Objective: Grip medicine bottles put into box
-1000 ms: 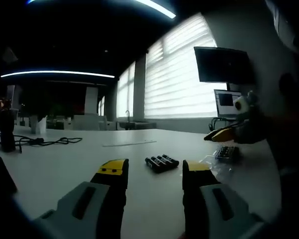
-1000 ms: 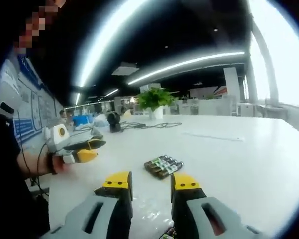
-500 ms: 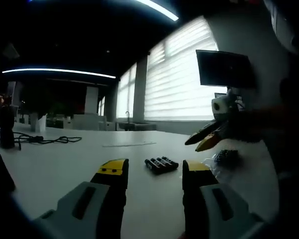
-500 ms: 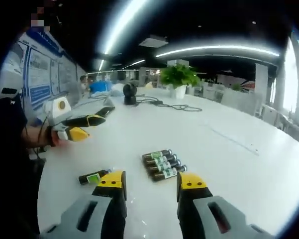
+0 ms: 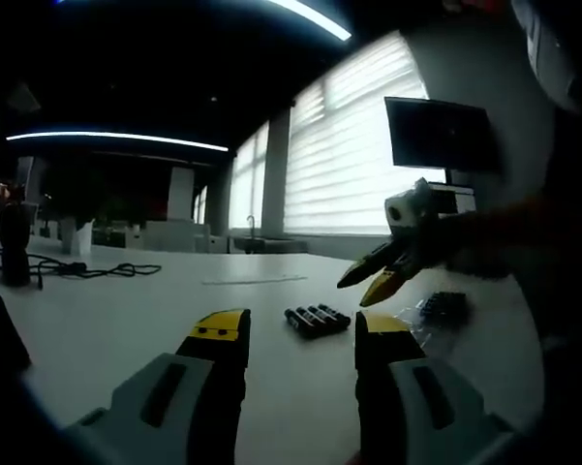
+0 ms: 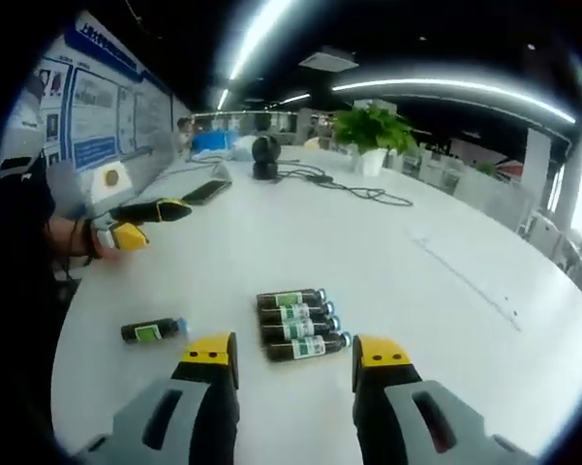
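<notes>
Both claws [image 5: 297,334] [image 6: 294,354] gape over a white table [image 6: 387,252] in a dim office.

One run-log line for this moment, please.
right tool: open, empty, above four bottles | left tool: open, empty | lone bottle apart on table

No text is legible (bottle labels [image 6: 292,321] and wall posters [image 6: 95,105] too blurred).

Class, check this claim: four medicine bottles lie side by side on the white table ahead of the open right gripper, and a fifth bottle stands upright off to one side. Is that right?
Not quite. The fifth bottle lies on its side, not upright, as the right gripper view shows. The rest holds: four medicine bottles lie side by side on the white table ahead of the open right gripper.
</notes>
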Tool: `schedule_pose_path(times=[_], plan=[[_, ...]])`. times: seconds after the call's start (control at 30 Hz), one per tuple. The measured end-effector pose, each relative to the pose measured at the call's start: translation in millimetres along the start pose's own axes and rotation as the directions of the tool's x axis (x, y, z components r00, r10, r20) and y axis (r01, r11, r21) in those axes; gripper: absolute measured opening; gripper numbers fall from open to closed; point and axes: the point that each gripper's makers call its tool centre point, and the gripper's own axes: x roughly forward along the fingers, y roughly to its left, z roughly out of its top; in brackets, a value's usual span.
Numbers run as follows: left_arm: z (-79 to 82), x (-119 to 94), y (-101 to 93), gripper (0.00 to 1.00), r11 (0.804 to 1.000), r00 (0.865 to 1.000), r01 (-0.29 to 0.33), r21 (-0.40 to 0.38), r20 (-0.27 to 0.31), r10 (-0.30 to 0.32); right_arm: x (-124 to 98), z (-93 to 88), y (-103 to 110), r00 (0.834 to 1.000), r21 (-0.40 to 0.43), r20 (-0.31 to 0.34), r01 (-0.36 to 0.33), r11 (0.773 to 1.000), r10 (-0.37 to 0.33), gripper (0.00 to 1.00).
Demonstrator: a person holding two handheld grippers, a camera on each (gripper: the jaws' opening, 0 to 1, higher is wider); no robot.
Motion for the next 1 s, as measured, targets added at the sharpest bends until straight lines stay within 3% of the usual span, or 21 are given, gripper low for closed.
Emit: schedule_pose_path(times=[0.13, 0.4, 0.63, 0.77, 0.83, 1.0], plan=[[-0.7, 0.2, 0.8, 0.36, 1.000, 1.000, -0.003, -0.003, -0.003, 0.003, 7.3, -7.2, -3.3, 0.999, -0.035, -0.035, -0.018, 0.999, 0.017, 0.44], [-4.2, 2.2, 3.1, 0.36, 1.000, 1.000, -0.011, -0.011, -0.018, 0.011, 20.3, -9.6, -14.1, 0.997, -0.047, -0.042, -0.063, 0.997, 0.061, 0.47], [-7.5, 3.5, 5.3, 0.36, 1.000, 0.999, -0.024, 0.000, -0.035, 0.024, 30.2, -12.4, -8.7, 0.994, -0.077, -0.052, -0.104, 0.992, 0.100, 0.49], [-8.4, 4.0, 6.0, 0.36, 1.000, 0.999, -0.028, 0.003, -0.039, 0.029, 33.9, -11.5, -7.6, 0.991, -0.075, -0.043, -0.130, 0.989, 0.127, 0.49], [-8.5, 3.9, 6.7, 0.36, 0.999, 0.999, -0.032, 0.004, -0.039, 0.032, 35.2, -8.4, -8.5, 0.991, -0.025, -0.016, -0.136, 0.990, 0.136, 0.49], [-9.0, 4.4, 7.3, 0.36, 0.999, 0.999, -0.032, 0.000, -0.041, 0.032, 39.1, -17.4, -5.1, 0.989, -0.039, -0.041, -0.145, 0.989, 0.144, 0.46]])
